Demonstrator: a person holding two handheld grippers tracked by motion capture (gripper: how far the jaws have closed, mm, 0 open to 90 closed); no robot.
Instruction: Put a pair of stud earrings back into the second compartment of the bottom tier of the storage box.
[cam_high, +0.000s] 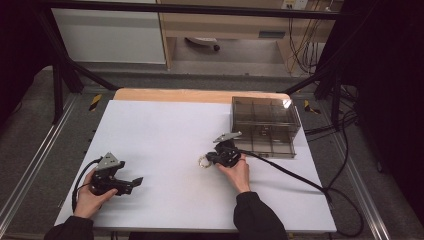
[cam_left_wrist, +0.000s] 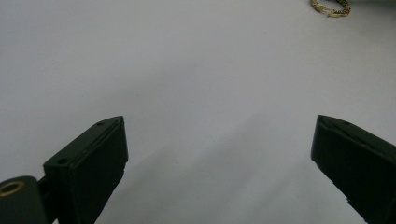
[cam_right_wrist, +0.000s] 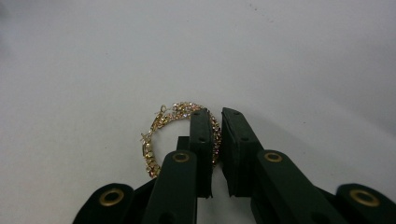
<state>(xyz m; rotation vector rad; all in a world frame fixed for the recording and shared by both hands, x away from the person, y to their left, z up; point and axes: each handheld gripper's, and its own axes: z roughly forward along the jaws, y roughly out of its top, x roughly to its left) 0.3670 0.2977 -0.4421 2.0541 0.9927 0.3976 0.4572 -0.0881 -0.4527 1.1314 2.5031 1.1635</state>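
Note:
A small gold beaded bracelet (cam_high: 202, 161) lies on the white table (cam_high: 160, 130) near the middle. My right gripper (cam_high: 214, 158) points left at it. In the right gripper view the two jaws of the right gripper (cam_right_wrist: 215, 115) stand almost together, pinching the right side of the bracelet (cam_right_wrist: 159, 123); the rest of the loop rests on the surface to their left. My left gripper (cam_high: 135, 183) is low at the table's front left, open, pointing right. Nothing sits between the wide-apart jaws of the left gripper (cam_left_wrist: 219, 137), and the bracelet (cam_left_wrist: 330, 7) shows far off at the top right.
A smoky transparent compartment box (cam_high: 265, 127) stands at the back right of the table, just behind my right hand. The right gripper's black cable (cam_high: 295, 175) trails off over the table's right edge. Dark frame posts flank the table.

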